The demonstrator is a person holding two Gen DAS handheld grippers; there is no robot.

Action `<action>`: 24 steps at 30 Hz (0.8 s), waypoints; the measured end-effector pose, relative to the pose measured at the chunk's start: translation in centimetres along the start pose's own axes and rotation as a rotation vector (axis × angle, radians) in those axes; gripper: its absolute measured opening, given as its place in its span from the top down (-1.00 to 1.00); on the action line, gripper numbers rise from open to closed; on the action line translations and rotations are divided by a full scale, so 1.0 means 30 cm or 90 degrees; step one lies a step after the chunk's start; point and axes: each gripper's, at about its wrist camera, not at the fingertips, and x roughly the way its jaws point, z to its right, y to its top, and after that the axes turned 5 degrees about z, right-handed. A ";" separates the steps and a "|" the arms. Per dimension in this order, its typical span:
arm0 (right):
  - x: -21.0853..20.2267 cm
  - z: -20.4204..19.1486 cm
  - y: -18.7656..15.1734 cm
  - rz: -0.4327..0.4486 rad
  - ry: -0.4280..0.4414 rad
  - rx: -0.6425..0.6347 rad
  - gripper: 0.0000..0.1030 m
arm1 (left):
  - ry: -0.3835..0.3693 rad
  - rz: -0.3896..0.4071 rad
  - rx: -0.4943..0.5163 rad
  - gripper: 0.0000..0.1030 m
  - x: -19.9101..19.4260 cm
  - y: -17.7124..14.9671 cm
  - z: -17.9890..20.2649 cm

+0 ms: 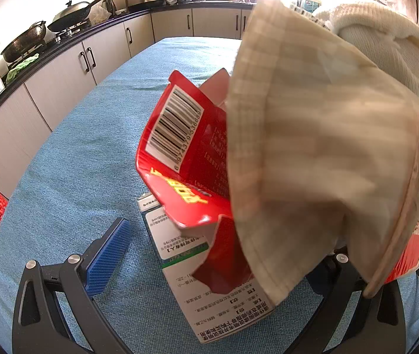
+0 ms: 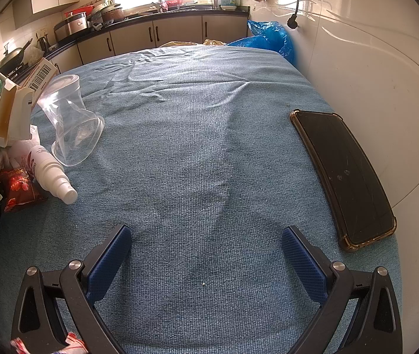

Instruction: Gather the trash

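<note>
Trash (image 1: 186, 147) crowds the left view; only the right shows a phone (image 2: 345, 177).

right claw (image 2: 206, 255): fingers wide apart, empty, over blue bench cloth (image 2: 197, 135) | left: crushed clear cup (image 2: 71, 126), white spray bottle (image 2: 52, 174), red wrapper (image 2: 21, 188) | right: black phone (image 2: 345, 177)

A rough, matt blue woven cloth (image 2: 209, 147) is covering the tabletop. The crumpled cup (image 2: 71, 124) is showing clear, shiny plastic, the red carton (image 1: 180, 147) glossy card. The phone (image 2: 345, 177) is looking smooth and glossy.
</note>
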 end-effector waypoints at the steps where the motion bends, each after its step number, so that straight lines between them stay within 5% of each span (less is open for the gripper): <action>1: -0.001 0.000 0.000 0.000 0.000 0.000 -1.00 | 0.000 0.000 0.000 -1.00 0.000 0.001 0.001; 13: 0.012 -0.014 0.013 -0.037 -0.014 0.027 -1.00 | -0.003 -0.005 0.004 -1.00 -0.009 -0.003 0.007; 24: -0.021 -0.024 -0.010 -0.086 -0.003 0.014 -1.00 | -0.066 -0.040 0.076 -1.00 -0.039 -0.040 -0.002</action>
